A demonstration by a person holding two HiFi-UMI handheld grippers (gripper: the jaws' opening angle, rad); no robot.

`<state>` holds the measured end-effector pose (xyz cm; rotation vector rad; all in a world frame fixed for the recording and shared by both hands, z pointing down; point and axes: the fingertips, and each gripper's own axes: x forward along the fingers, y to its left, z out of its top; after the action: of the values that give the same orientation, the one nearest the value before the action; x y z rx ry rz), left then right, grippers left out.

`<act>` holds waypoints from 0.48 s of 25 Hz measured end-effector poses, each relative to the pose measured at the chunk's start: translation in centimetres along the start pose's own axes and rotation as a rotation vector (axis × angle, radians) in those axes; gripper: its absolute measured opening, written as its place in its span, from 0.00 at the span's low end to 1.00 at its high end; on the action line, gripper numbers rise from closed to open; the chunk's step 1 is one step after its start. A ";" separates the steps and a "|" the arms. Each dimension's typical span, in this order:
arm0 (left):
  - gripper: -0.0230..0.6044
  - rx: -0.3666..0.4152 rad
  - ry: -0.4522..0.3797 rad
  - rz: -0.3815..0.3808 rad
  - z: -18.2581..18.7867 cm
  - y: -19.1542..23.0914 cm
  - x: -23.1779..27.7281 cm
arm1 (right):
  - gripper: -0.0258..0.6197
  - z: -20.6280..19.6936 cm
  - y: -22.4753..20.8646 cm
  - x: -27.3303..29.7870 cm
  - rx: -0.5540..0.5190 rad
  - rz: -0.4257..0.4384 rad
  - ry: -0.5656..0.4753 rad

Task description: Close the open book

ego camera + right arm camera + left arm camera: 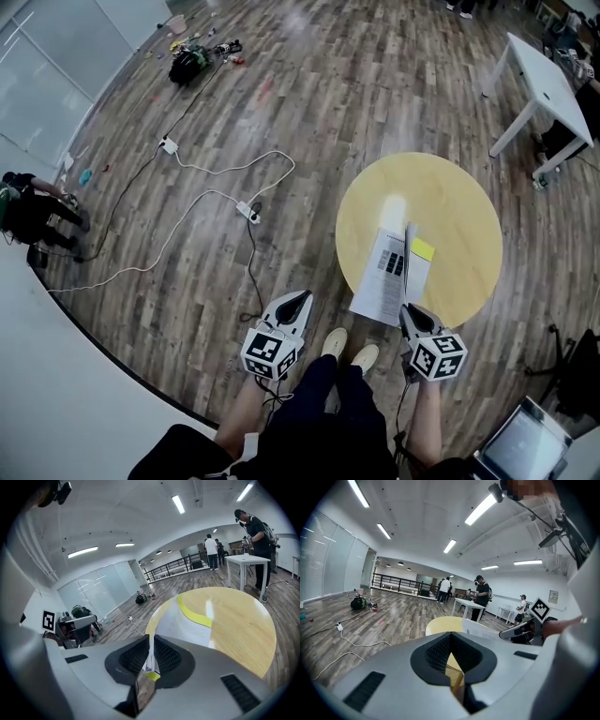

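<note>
An open white-paged book [380,270] [183,626] with a yellow cover lies on the near part of the round yellow wooden counter [461,214] [236,625] [438,623], its near left corner jutting past the rim. One leaf stands upright along the spine, with the white pages flat to its left and the yellow cover to its right. The right tool [409,311] [150,641] is clamped on the near edge of that raised leaf, thin white paper with a yellow corner between its pads. The left tool [298,298] [450,637] hangs over the wood-plank floor [281,84] just left of the counter, well apart from the book, its jaws together with nothing between them.
</note>
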<state>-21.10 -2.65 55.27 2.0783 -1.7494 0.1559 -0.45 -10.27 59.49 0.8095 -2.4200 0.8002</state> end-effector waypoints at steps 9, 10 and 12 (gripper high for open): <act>0.03 -0.051 0.016 0.060 -2.0 2.6 -0.7 | 0.10 -1.1 1.9 3.3 -0.028 0.062 0.072; 0.03 -0.055 0.018 0.066 -2.3 2.9 -0.8 | 0.10 -1.4 2.0 3.7 -0.028 0.068 0.080; 0.03 -0.064 0.022 0.078 -2.9 3.6 -1.0 | 0.10 -2.0 2.2 4.6 -0.025 0.078 0.094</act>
<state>-24.24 -1.10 58.44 1.9582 -1.7998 0.1429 -4.74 -9.26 62.82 0.6562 -2.3859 0.8171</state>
